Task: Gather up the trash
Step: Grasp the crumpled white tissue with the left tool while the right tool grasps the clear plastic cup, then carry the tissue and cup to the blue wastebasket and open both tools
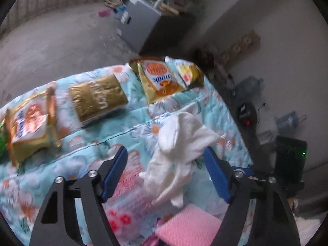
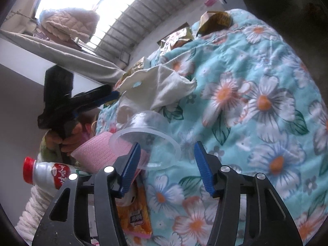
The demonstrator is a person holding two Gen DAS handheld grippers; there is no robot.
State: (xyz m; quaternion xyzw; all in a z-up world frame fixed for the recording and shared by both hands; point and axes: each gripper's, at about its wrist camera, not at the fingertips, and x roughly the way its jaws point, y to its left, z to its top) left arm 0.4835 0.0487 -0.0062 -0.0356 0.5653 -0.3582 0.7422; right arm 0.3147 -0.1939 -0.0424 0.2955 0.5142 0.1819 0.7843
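Observation:
A crumpled white tissue (image 1: 180,153) lies on the flowered blue quilt (image 1: 51,174). My left gripper (image 1: 165,151) stands open around the tissue, whose edge is close to the right-hand finger. Snack wrappers lie farther back: a gold one (image 1: 98,98), an orange-and-white one (image 1: 157,78), a yellow one (image 1: 188,73), and another at the left (image 1: 30,123). My right gripper (image 2: 167,144) is open at the rim of a clear plastic cup (image 2: 147,127) lying on its side, beside a pink textured piece (image 2: 98,153). The tissue (image 2: 160,88) shows behind the cup.
A red-capped bottle (image 2: 47,174) and an orange packet (image 2: 137,215) lie at the bed's near edge. A hand (image 2: 69,137) holds the left gripper. A grey box (image 1: 143,26) stands on the floor beyond the bed. Dark devices (image 1: 291,157) sit by the right wall.

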